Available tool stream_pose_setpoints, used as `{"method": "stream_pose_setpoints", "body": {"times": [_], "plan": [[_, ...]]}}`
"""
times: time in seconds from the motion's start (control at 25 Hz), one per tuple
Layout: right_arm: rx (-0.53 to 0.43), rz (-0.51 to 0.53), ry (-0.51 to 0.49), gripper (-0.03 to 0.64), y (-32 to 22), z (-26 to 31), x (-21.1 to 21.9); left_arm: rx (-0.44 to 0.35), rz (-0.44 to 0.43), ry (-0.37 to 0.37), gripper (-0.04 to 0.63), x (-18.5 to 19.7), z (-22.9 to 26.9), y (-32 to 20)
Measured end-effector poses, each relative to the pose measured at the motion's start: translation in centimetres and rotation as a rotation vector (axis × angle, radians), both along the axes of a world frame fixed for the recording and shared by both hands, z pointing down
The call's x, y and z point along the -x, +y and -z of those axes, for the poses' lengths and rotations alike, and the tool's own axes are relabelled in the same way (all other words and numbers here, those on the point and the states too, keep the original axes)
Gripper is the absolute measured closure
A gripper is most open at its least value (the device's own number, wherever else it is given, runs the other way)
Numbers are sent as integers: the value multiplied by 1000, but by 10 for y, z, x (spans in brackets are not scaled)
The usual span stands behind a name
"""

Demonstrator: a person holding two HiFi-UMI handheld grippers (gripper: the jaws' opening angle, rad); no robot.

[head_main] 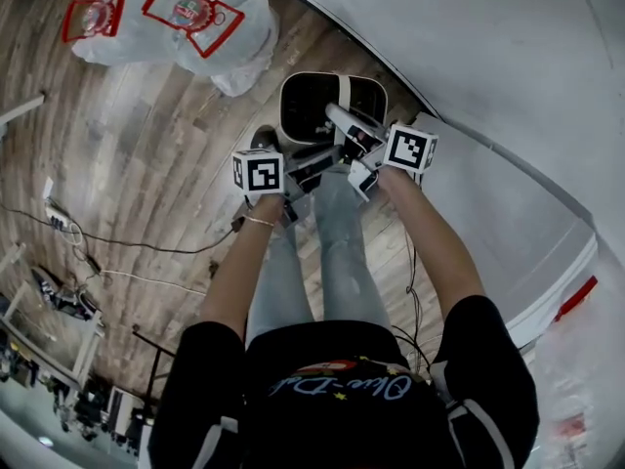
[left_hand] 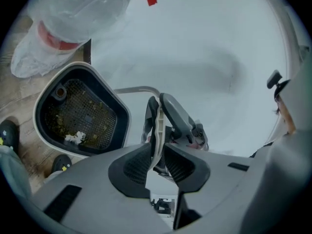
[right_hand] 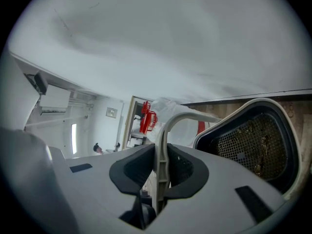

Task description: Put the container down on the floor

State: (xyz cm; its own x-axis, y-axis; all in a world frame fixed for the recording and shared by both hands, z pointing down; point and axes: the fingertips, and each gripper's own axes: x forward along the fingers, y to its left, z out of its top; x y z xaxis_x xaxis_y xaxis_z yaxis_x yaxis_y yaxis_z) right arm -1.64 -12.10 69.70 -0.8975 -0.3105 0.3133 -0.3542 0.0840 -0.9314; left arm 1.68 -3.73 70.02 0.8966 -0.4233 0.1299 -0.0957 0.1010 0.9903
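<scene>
Presently the left tongs [left_hand: 156, 152] and right tongs [right_hand: 161, 167] both pinch the thin handle [right_hand: 168, 126] of the container [head_main: 305, 101], which hangs over the floor [head_main: 146, 164] at upper centre of the head view; either pinch slipping could tip or drop it.

The container [head_main: 312, 106] has a smooth, pale plastic shell, dark inside, with a fine metal mesh [left_hand: 83, 113] that looks greasy. Its handle [right_hand: 161, 152] is matt cream plastic. The floor [head_main: 127, 164] is grainy wood planking; the far bags [head_main: 205, 27] are thin, crinkled, glossy plastic.
</scene>
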Motion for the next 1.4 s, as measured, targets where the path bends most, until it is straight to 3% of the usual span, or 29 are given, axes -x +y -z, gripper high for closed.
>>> {"method": "stream_pose_setpoints", "body": {"times": [0.6,0.92,1.16,1.4], "plan": [[83,-43,100,571,8,-118,-1,57,-10,-50,529,11,-108,6],[114,-19,171,571,23,-158,0,75,-49,-133,526,18,-155,23],[141,8,239,571,27,-181,-1,101,-52,-87,526,11,-166,22],[153,23,319,571,35,-194,-9,95,-70,-130,528,9,-176,29]]}}
